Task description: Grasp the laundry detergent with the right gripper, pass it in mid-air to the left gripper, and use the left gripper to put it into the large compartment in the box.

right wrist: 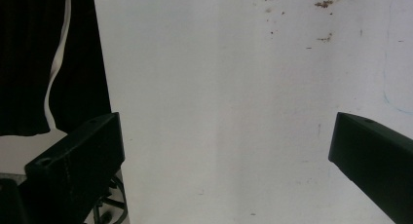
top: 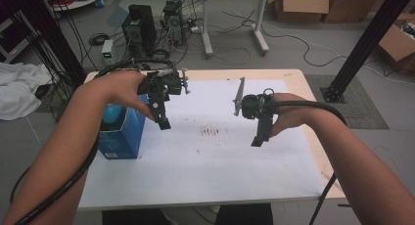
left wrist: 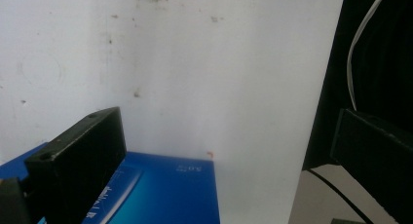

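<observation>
Grippers poised above the white surface [top: 205,166], work barely begun.
Left gripper [top: 163,118] hangs just right of the blue box [top: 120,137], fingers [left wrist: 78,160] spread wide and empty; right gripper [top: 259,137], well right of the box, likewise gapes empty. Box untouched; grasping remains.

one blue box [top: 121,136], two grippers, one white table [top: 220,171].

Lab, computer towers [top: 139,27], floor cables [top: 293,39], cardboard boxes [top: 301,5]
</observation>
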The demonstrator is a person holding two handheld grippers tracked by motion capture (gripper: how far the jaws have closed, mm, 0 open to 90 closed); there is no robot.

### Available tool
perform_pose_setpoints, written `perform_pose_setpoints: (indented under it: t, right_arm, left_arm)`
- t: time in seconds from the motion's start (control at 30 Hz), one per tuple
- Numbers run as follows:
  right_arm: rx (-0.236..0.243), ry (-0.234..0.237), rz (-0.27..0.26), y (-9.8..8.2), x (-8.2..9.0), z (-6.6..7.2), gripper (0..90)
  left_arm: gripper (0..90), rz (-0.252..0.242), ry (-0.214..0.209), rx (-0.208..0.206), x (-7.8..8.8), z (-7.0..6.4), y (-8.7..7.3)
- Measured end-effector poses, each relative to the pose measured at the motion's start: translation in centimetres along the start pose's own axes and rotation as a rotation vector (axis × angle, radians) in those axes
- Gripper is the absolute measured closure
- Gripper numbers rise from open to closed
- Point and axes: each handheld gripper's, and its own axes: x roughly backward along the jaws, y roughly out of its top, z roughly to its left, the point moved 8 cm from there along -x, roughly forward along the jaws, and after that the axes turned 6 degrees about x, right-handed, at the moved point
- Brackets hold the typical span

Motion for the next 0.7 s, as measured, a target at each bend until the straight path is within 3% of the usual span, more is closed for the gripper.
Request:
perform_pose_setpoints:
  t: [0.7]
  right_arm:
    - [0.008, -0.001, 0.011, 0.4, 0.02, -0.13, 0.0]
  left_arm:
    - [0.1, 0.002, -0.007, 0.011, -0.1, 0.11, -0.41]
